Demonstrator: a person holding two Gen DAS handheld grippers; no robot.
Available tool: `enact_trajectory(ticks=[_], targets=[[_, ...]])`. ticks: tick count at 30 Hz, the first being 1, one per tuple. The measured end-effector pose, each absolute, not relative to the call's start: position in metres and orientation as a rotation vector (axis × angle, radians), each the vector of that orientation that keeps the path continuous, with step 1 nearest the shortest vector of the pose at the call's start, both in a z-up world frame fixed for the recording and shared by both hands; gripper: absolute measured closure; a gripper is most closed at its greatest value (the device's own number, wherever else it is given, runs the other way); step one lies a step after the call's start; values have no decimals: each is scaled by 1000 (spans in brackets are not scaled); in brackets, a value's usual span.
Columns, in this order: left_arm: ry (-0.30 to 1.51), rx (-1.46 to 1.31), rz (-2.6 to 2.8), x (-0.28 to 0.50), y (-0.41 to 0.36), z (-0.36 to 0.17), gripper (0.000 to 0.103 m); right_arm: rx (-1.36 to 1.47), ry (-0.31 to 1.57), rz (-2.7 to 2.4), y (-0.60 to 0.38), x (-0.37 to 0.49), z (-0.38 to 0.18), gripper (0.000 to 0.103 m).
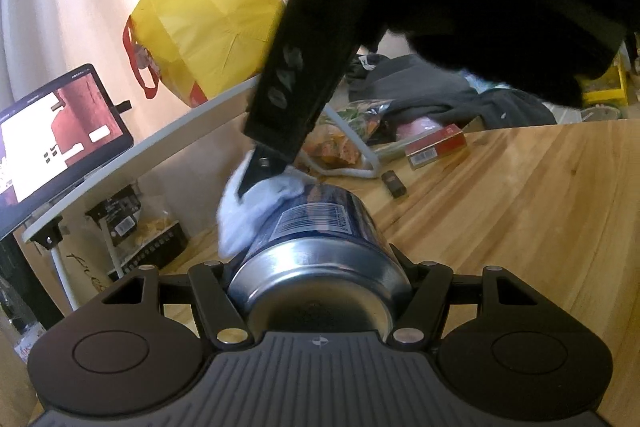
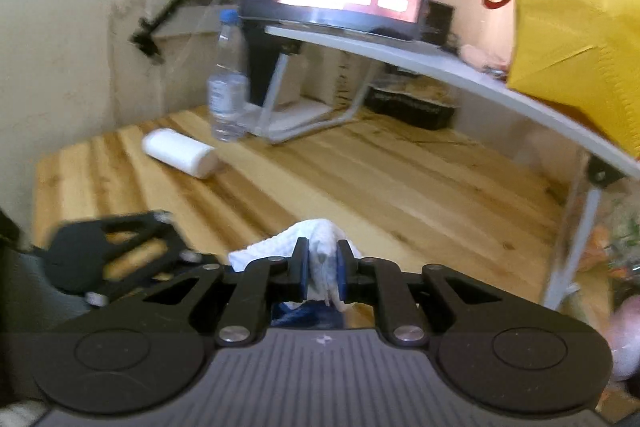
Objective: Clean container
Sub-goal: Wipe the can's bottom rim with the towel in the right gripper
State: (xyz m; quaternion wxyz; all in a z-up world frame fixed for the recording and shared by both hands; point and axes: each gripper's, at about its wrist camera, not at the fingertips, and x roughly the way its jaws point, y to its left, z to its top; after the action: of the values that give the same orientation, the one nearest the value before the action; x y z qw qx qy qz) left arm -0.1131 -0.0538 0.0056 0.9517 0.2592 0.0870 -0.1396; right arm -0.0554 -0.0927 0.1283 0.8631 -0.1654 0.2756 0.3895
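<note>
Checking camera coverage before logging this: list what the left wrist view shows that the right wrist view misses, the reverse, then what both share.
Only the left wrist view shows the can clamped in the left gripper, the red box and the dark clothes.

Only the right wrist view shows the water bottle and the paper roll lying on the wooden table.

Both show the white tissue pinched in the right gripper, the tablet, the yellow bag and the white shelf.

Both grippers, left gripper point(image 1: 318, 269) and right gripper point(image 2: 323, 267), are showing black linkages, silver rivets, ribbed grey housings; the right one is wearing blue pads point(image 2: 342, 269) and white digits
</note>
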Motion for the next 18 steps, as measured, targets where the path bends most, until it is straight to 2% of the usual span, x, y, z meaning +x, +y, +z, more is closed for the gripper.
enact_trajectory(ticks=[10,18], targets=[[182,491,-282,-110,-49,7,36,-274,596,925,-102,-82,138,86],[152,507,-280,-114,-51,8,36,-220,558,744,-127,-47,128,86]])
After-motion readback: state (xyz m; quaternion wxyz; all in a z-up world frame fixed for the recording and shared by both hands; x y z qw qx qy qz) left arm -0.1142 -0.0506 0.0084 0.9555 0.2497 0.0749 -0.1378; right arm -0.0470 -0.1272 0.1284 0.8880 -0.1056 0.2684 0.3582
